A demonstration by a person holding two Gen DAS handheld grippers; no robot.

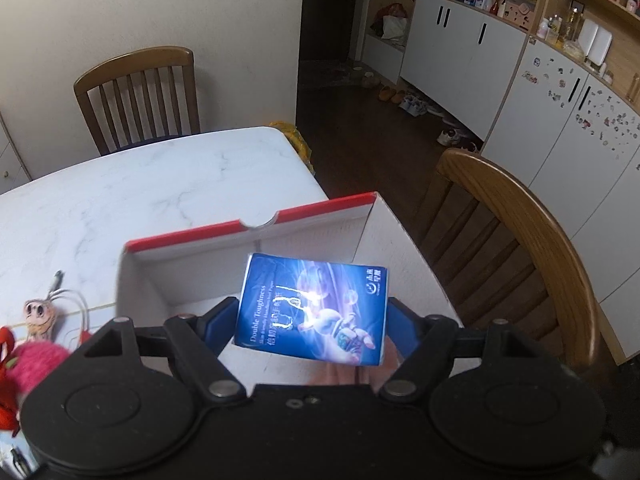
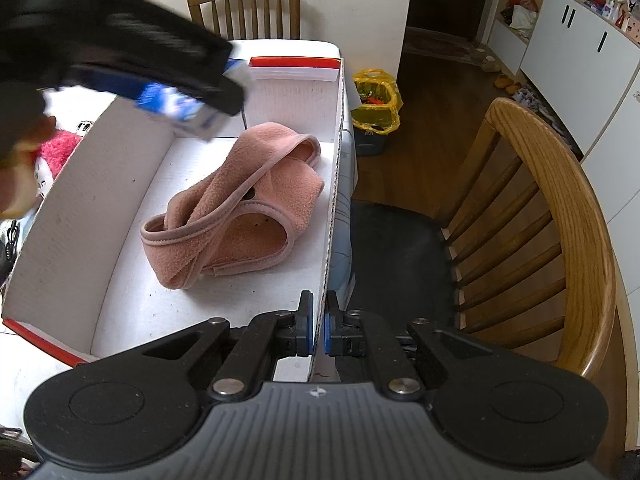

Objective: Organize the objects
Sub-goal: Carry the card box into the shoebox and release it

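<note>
Left gripper (image 1: 312, 322): jaws clamped on a blue tissue pack (image 1: 314, 308), held above the open box (image 1: 376, 240). Right gripper (image 2: 316, 326): jaws narrow, pinching the box's right wall (near corner). Pink cloth (image 2: 240, 208) inside, at 11 o'clock. Plush toy (image 1: 34, 364) on surface, 9 o'clock of left jaws.

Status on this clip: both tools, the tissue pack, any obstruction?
Left tool shut on tissue pack, above the white box. Right tool pinching the box's right wall. Pink fleece garment lies inside; space beside it.
</note>
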